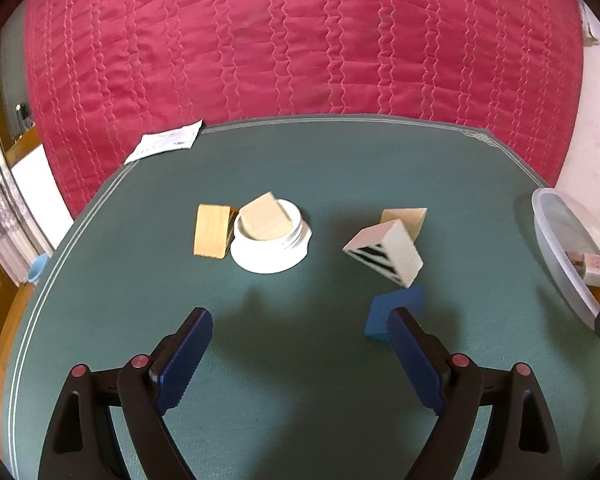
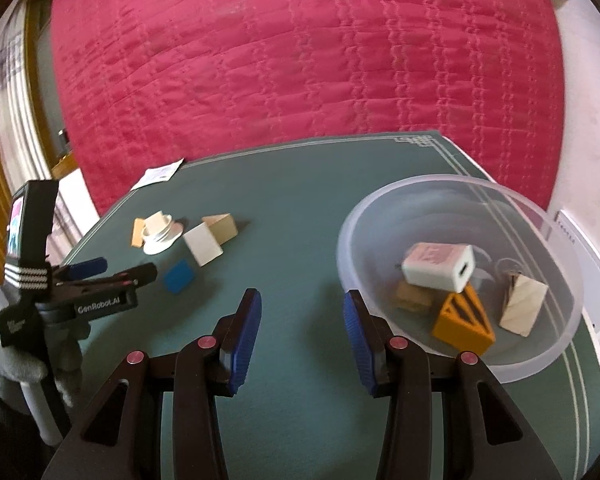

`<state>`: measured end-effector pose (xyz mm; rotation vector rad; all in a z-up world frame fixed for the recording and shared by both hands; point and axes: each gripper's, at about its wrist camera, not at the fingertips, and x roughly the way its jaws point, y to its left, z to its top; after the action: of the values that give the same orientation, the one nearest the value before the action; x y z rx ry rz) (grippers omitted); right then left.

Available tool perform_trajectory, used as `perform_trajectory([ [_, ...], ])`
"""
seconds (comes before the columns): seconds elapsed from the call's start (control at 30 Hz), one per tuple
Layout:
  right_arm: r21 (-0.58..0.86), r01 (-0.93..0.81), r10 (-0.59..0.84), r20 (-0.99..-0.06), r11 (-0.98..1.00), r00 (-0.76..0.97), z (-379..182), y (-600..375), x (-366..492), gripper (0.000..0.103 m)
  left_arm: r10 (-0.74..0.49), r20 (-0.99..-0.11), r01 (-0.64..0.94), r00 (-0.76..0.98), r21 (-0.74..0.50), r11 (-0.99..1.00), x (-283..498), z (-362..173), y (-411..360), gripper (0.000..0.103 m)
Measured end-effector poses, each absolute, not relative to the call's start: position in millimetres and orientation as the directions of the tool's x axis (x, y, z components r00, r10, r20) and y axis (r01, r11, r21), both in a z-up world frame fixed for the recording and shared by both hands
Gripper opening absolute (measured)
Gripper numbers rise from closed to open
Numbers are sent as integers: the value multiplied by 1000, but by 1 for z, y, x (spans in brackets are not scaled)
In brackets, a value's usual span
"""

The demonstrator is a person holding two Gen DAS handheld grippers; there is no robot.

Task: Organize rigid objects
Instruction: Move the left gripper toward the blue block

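both grippers, left gripper (image 1: 302, 332) and right gripper (image 2: 302, 314), gape empty; blue block (image 1: 396, 312) at one o'clock, striped white wedge (image 1: 386, 252) beyond; clear bowl (image 2: 556, 240) holds pieces.

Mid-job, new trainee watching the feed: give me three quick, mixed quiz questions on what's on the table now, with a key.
1. True or false: the left gripper is holding the blue block.
2. What lies in the clear bowl? A) charger and orange wedge B) the white lid C) nothing
3. Fill in: a wooden block sits tilted on the white ____.

Key: 1 false, both grippers are empty; 2 A, the white charger and orange wedge; 3 lid.
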<state>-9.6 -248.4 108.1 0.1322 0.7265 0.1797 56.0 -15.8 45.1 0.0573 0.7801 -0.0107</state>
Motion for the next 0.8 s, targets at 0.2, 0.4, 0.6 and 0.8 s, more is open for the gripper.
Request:
perform_trajectory([
  [0.2, 180, -148, 231, -656, 973, 718, 104, -240, -12, 45, -32, -710, 67, 703, 22, 998, 57, 43, -22, 92],
  [0.4, 185, -150, 236, -662, 971, 712, 102, -241, -11, 45, -46, -706, 144, 707, 81, 986, 58, 39, -44, 91],
  [0.6, 188, -157, 243, -665, 970, 706, 102, -241, -10, 45, -47, -719, 159, 693, 89, 983, 60, 35, -45, 91],
  [0.8, 187, -160, 245, -665, 969, 705, 101, -241, -10, 45, -74, -720, 188, 690, 80, 979, 58, 37, -52, 91],
])
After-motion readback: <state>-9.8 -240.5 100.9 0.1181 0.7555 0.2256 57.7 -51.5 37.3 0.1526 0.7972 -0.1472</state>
